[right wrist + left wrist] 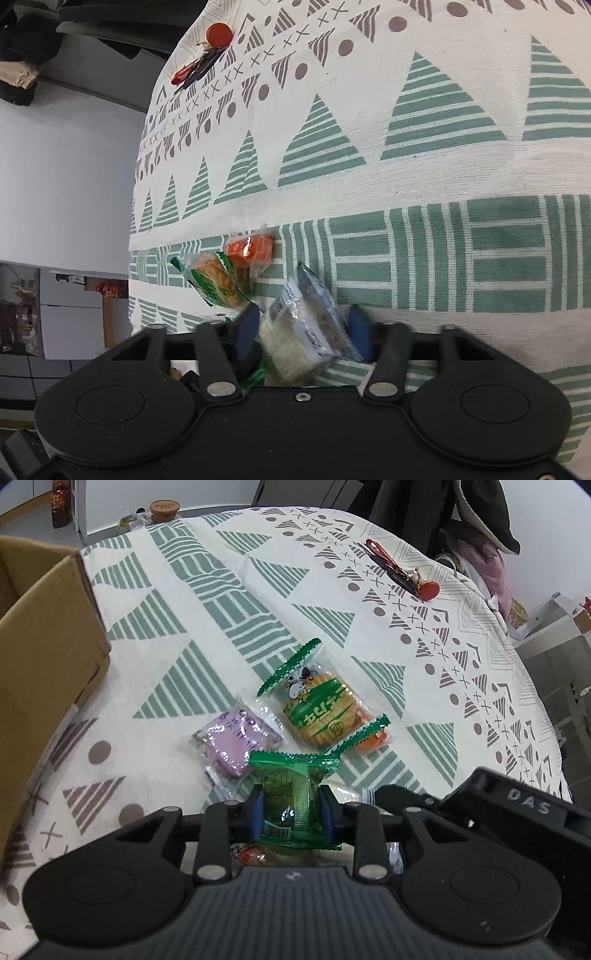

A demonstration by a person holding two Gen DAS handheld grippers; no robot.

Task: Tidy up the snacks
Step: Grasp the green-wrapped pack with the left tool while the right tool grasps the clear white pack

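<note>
Clamping a green snack packet point(293, 797) between its blue pads, the left gripper point(291, 808) hovers low over the patterned surface point(221, 602), near a cardboard box point(44, 635). The right gripper point(303, 332), rolled sideways, pinches a clear-wrapped white snack point(299, 332).

Open tablecloth point(221, 602) ahead; cardboard box point(48, 635) blocks the left.

- A cracker packet point(317, 705) lay on the tablecloth point(221, 627), a smaller packet point(236, 738) just left of it.
- A cardboard box point(40, 642) stood far left.
</note>
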